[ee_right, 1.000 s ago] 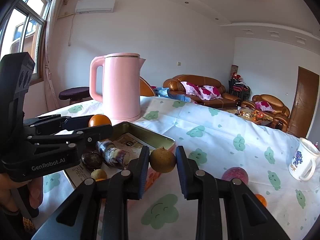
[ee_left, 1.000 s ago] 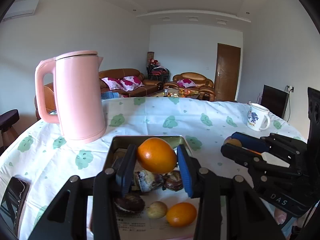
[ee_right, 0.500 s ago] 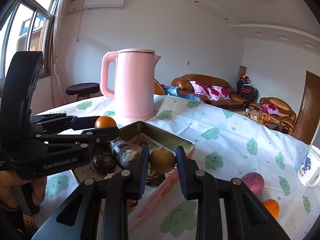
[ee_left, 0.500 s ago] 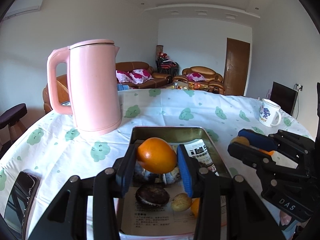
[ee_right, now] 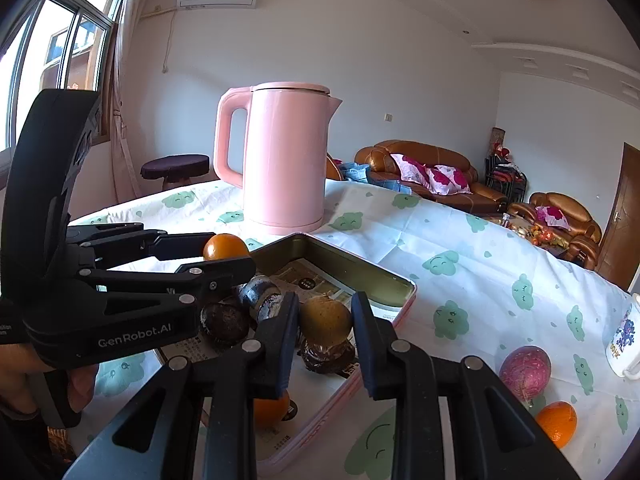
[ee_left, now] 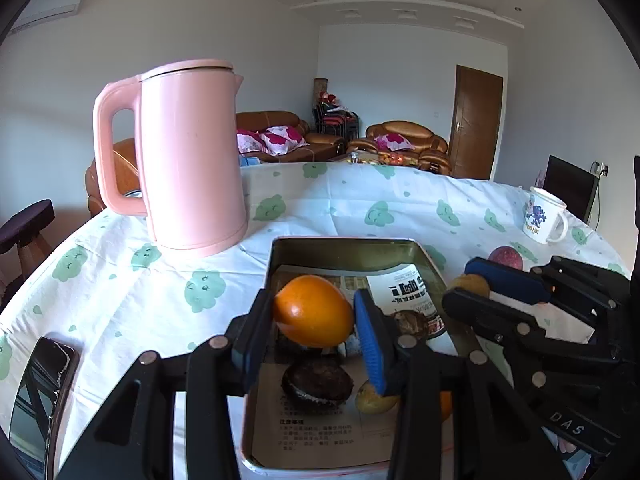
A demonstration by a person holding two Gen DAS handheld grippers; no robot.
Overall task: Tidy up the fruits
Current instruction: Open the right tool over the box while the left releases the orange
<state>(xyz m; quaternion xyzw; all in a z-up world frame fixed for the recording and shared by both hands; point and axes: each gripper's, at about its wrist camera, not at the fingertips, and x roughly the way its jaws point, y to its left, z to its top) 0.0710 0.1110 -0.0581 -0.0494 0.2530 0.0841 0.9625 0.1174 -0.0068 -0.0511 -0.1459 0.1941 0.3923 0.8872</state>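
Two fruits are riding in the jaws right now: the left gripper [ee_left: 314, 320] is clamping an orange fruit [ee_left: 313, 310], the right gripper [ee_right: 325, 322] is clamping a brownish-yellow fruit [ee_right: 326, 320], both hanging over the tin tray [ee_left: 348, 247] and not yet released. Several items are already lying in the tray on its paper liner: a dark wrinkled fruit [ee_left: 317, 384], a small yellowish one [ee_left: 370, 398], another orange partly hidden. Two fruits are sitting out on the tabletop [ee_right: 460, 240], well apart from the tray: a purple fruit [ee_right: 524, 366] and a small orange [ee_right: 557, 422]. I'm judging it past halfway: two drops pending, then two pickups.
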